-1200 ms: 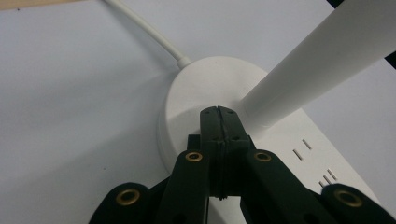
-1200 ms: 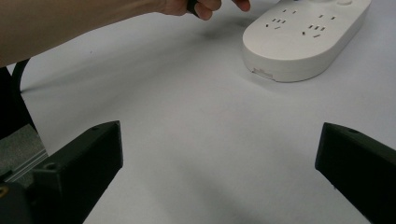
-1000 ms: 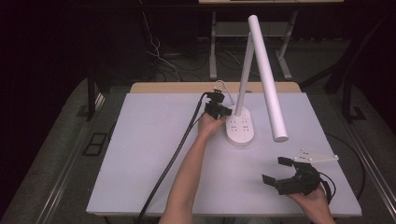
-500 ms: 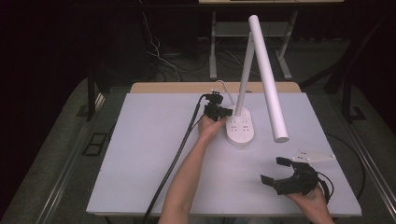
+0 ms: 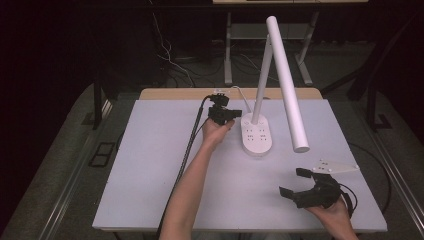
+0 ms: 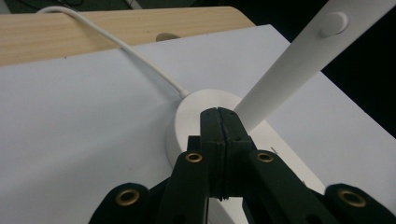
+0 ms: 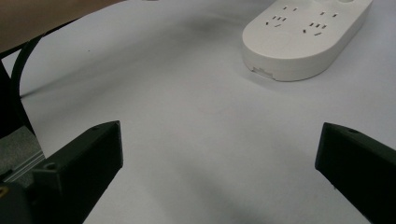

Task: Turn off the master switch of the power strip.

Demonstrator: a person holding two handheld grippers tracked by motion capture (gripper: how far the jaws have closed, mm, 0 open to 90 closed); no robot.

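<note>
You're pressing your closed, empty left gripper [image 6: 218, 140] at the lamp base [image 5: 257, 135] just ahead while the right gripper [image 5: 307, 189] is idling wide apart; pushing off-centre risks tipping the lamp.

Lamp [image 5: 270, 100] on table [image 5: 150, 165], rear centre

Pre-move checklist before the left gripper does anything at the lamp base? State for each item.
1. Left gripper jaws closed: ok, they meet flat in the left gripper view.
2. Left gripper tip at the rear of the lamp base: ok; whether it actually touches the base, cannot tell.
3. Right gripper out of the way: ok, open and held near the front right of the table, apart from the base.
4. Lamp arm clear of both hands: ok, it slopes above the table between them.
5. White cord free at the back: ok, it runs off over the wooden edge.
6. Lamp on or off: cannot tell.
</note>
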